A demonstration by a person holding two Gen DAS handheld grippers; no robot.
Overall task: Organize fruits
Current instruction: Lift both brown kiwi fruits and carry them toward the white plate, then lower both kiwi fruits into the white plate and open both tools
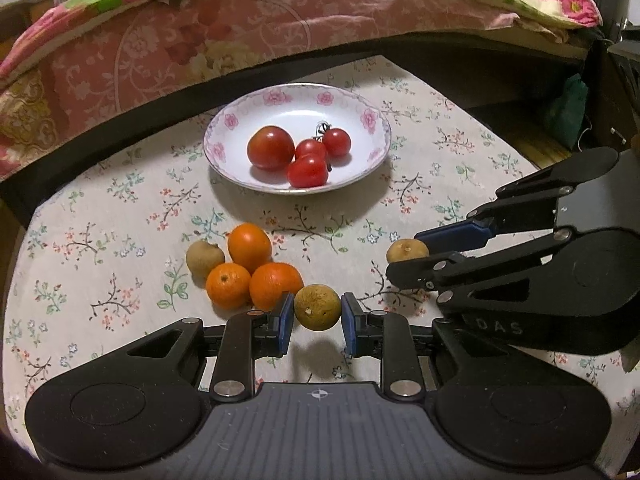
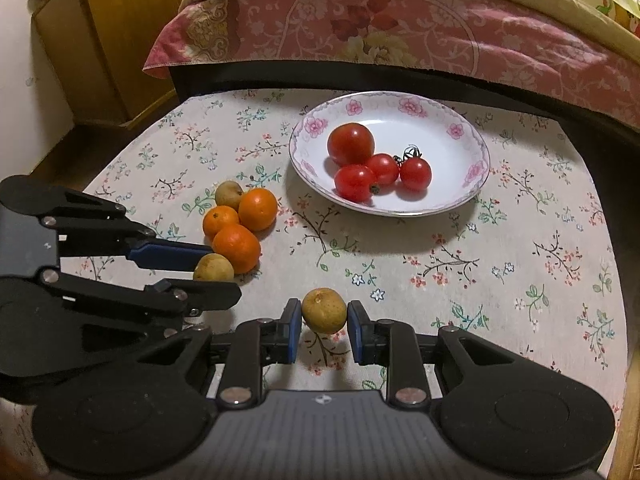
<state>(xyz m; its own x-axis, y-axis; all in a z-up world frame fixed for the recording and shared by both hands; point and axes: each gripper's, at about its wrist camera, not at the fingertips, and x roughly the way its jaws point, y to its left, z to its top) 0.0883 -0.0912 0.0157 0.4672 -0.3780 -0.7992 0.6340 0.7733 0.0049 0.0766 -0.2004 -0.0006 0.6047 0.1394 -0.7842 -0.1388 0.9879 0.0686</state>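
Only the right wrist view shows us the wood cabinet (image 2: 100, 40) far left. Left gripper (image 1: 318, 312) w/ fingers clamped on a brown fruit (image 1: 317, 307) near the 3 oranges (image 1: 249, 246); right gripper (image 2: 324, 316) grasps another brown fruit (image 2: 324, 310). We count 4 tomatoes (image 1: 271, 148) on the plate (image 1: 240, 120), 4 brown fruits total.

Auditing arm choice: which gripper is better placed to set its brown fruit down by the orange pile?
Left, probably. The left gripper holds one brown fruit right beside the oranges; the right gripper holds the other brown fruit farther from them.

tablecloth (image 1: 120, 240): cream, floral sprigs. plate (image 1: 224, 128): white, pink roses at rim. tomatoes (image 1: 271, 148): red. oranges (image 1: 249, 246): orange. gripper pads (image 1: 285, 322): blue.
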